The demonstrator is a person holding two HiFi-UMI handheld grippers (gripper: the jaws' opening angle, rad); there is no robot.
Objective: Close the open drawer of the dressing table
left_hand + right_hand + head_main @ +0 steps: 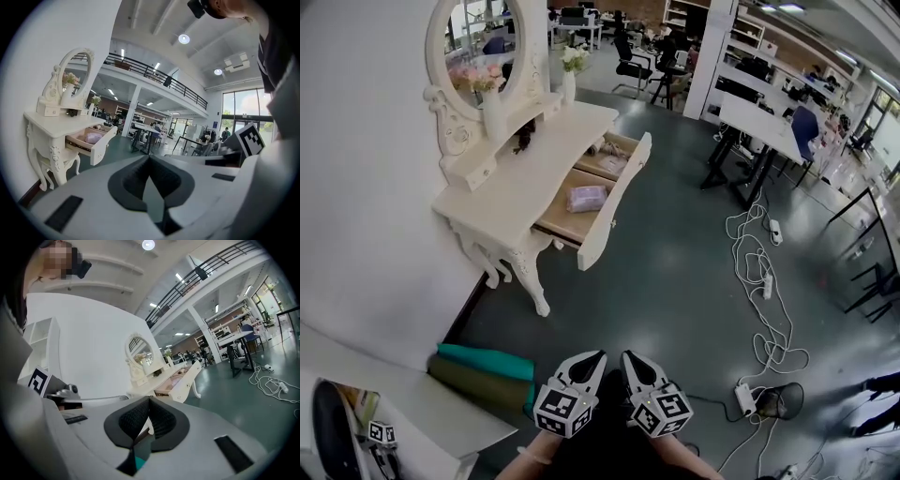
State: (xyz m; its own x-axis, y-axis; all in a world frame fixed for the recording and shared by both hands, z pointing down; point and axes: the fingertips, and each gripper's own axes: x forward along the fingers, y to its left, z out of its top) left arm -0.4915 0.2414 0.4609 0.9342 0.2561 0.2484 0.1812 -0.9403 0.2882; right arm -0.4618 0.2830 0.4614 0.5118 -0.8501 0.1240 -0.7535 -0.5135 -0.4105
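Two tongs sit low in the head view, side by side above the person's forearms. The left tongs (595, 358) and the right tongs (630, 358) each carry a marker cube and point up the picture. In the left gripper view the left tongs (150, 158) are pressed together at the tips with nothing between the dark pads. The right gripper view shows the right tongs (149, 399) pressed together in the same way and empty. Both hang over the dark green floor (675, 281), well apart from the furniture.

Just to the left of the tongs, a teal roll (483, 361) and an olive roll (478, 384) lie on the floor against the white wall (366, 216). To their right, white cables (759, 272) trail across the floor toward a black basket (778, 401).

Farther off, the white dressing counter (534, 155) stands against the wall. Its drawer (614, 202) is pulled far out from the front edge and stands open. Inside, a divider makes two compartments, and a pink packet (586, 198) lies in the nearer one. The same open drawer (91, 145) shows in the left gripper view, and the drawer (183, 383) also appears small in the right gripper view.

An oval mirror (483, 42) rises from the counter's rear edge, with a white vase (492, 112) just in front of it. A second vase with white flowers (570, 80) stands at the far corner. Beyond the dressing counter, office desks (759, 122) stand in the room.
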